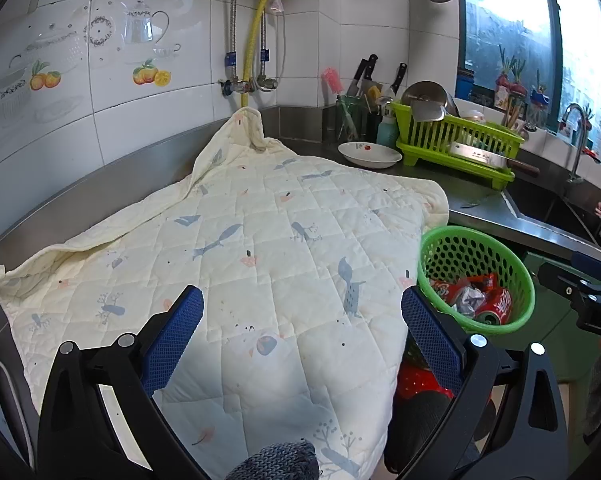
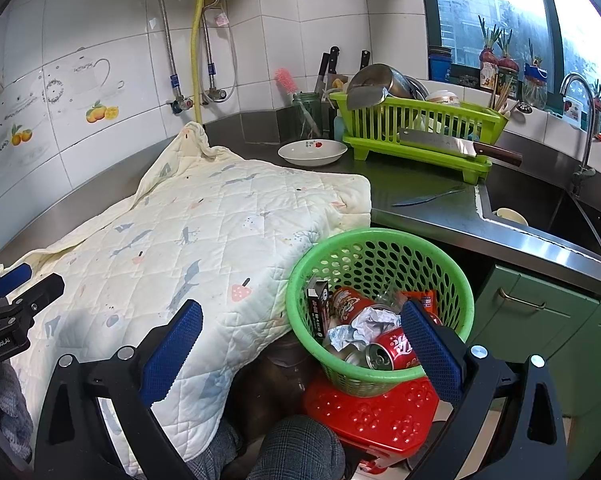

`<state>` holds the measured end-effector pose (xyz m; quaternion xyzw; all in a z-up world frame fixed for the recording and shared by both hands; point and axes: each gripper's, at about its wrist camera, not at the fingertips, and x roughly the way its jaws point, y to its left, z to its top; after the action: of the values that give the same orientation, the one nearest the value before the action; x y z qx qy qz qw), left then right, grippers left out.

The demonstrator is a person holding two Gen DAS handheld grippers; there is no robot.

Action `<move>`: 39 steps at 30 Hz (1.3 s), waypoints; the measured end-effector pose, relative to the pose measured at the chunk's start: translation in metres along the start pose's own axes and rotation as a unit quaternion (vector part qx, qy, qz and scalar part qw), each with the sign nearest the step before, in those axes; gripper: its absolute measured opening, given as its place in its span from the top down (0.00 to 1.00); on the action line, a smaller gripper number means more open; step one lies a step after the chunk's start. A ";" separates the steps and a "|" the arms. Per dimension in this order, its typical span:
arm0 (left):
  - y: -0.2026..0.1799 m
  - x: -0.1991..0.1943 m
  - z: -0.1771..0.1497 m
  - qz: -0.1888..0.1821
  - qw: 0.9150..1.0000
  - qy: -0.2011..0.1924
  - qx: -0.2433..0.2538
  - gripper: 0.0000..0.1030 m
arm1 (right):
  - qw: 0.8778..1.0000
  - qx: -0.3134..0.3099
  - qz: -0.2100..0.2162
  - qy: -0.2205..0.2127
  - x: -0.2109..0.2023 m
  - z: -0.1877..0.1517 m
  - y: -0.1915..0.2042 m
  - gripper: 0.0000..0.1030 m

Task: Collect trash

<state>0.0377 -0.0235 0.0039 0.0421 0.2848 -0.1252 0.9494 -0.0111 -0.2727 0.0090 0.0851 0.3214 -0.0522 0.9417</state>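
Both wide open — left gripper, right gripper — nothing held.

Green basket holds red can, crumpled foil, wrappers.

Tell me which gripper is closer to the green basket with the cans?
Right. The right gripper hangs open at the green basket, one finger over its rim. The left gripper hangs open over the quilted cloth, with the basket off to its right.
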 end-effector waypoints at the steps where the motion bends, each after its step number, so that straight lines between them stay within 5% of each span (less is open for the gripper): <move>1: 0.000 0.000 0.000 -0.001 1.000 0.000 0.000 0.05 | 1.000 0.001 -0.001 0.000 0.000 0.000 0.000 0.07; 39: -0.006 0.002 0.001 0.004 1.000 -0.004 -0.004 0.05 | 1.000 0.009 0.001 -0.006 0.001 -0.004 0.002 0.07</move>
<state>0.0382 -0.0300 0.0037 0.0393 0.2817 -0.1210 0.9510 -0.0126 -0.2697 0.0057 0.0932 0.3151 -0.0545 0.9429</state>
